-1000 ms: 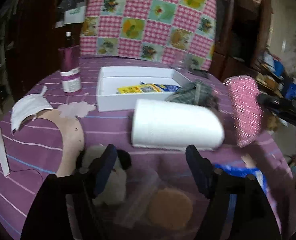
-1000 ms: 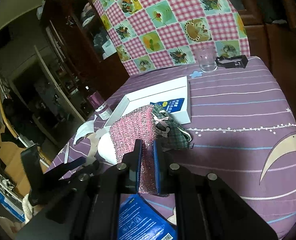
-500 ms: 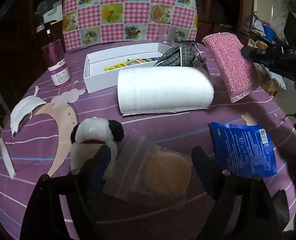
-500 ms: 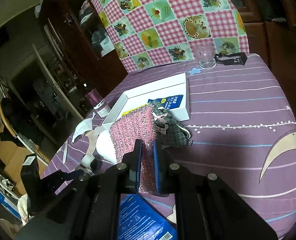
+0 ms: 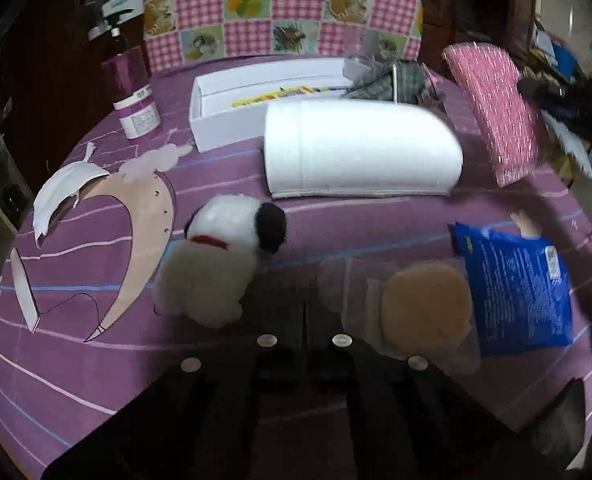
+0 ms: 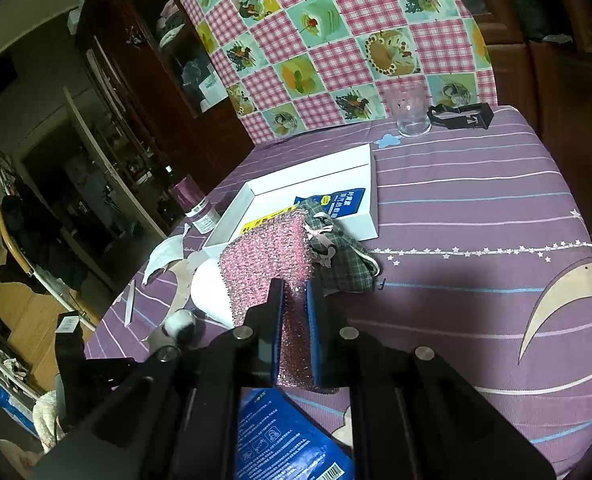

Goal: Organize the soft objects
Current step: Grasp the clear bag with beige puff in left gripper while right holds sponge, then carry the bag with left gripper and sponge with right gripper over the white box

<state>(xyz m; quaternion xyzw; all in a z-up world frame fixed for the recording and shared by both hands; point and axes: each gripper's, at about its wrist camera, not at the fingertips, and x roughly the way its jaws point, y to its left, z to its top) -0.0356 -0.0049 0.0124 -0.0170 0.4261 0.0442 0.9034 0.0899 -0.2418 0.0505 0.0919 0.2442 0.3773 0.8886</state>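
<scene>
My left gripper (image 5: 303, 300) is shut, its dark fingers meeting low over the purple tablecloth between a white plush toy with black ears (image 5: 224, 248) and a clear bag holding a tan puff (image 5: 423, 308). The bag's left edge lies at the fingertips; whether it is pinched I cannot tell. My right gripper (image 6: 294, 292) is shut on a pink glittery sponge (image 6: 264, 260), held above the table; the same sponge (image 5: 495, 112) shows at the right in the left wrist view. A white roll (image 5: 359, 152) lies behind the plush.
A white open box (image 5: 224, 116) with a plaid cloth (image 5: 395, 80) at its corner sits further back. A blue packet (image 5: 515, 292) lies right of the bag. A purple bottle (image 5: 136, 108) and white mask (image 5: 64, 192) stand left. A glass (image 6: 409, 112) and black clip (image 6: 461, 114) sit far back.
My left gripper's jaws went from wide open around the bag and plush to fully shut, and its view tilted further down. The right gripper with the sponge kept still.
</scene>
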